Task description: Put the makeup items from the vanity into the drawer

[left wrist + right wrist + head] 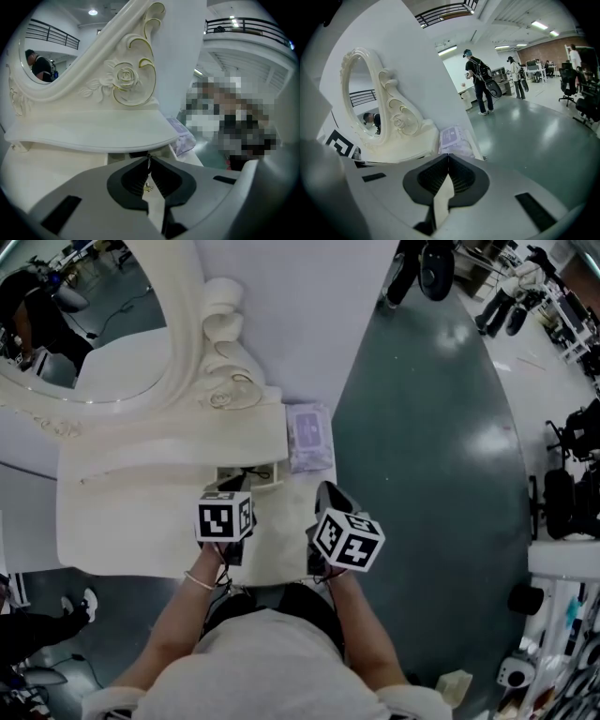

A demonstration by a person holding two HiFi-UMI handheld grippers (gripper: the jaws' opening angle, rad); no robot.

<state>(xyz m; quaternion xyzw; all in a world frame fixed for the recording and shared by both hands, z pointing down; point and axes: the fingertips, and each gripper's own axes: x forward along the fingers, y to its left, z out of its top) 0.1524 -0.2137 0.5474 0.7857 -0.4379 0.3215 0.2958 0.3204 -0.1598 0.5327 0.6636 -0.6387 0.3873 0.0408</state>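
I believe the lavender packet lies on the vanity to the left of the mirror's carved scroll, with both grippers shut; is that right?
Not quite: the head view shows the lavender packet right of the carved scroll. The left gripper and right gripper are indeed shut.

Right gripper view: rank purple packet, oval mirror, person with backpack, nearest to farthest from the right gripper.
1. Purple packet, just ahead, centre.
2. Oval mirror, further back on the left.
3. Person with backpack, far across the floor, upper centre.
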